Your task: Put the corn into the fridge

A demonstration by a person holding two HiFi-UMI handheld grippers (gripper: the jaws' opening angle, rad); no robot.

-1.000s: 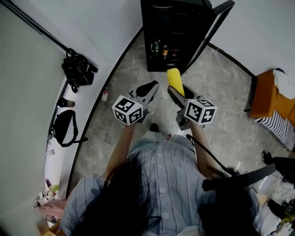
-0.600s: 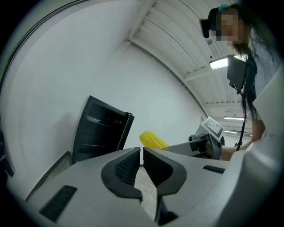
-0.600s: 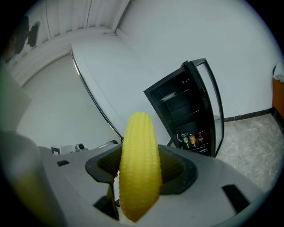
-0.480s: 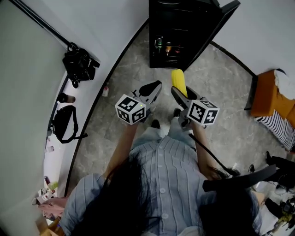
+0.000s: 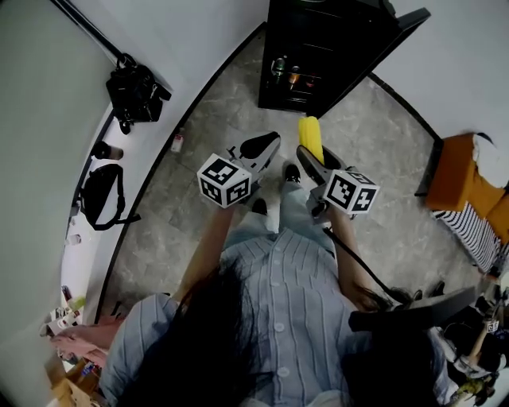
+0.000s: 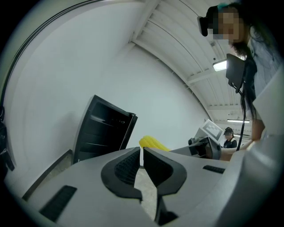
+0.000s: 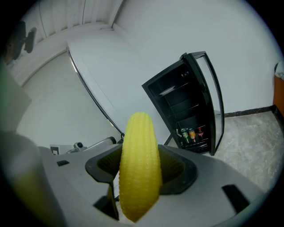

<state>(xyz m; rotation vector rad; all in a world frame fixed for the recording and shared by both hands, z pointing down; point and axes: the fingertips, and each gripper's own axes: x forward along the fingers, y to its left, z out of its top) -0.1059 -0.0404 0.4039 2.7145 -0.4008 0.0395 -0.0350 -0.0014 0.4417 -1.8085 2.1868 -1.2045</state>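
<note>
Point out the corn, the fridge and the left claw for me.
corn [image 7: 140, 168], right gripper view, middle of the cob
fridge [image 5: 312, 44], head view, its dark open interior
left claw [image 6: 141, 153], left gripper view, midway between its fingertips

In my head view the fridge [image 5: 334, 40] runs off the top edge, its bottles [image 5: 289, 75] too tiny to identify.

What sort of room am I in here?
Likely a studio or lab, not a kitchen: an open black fridge on tile floor, white walls, black bags on a ledge.
</note>
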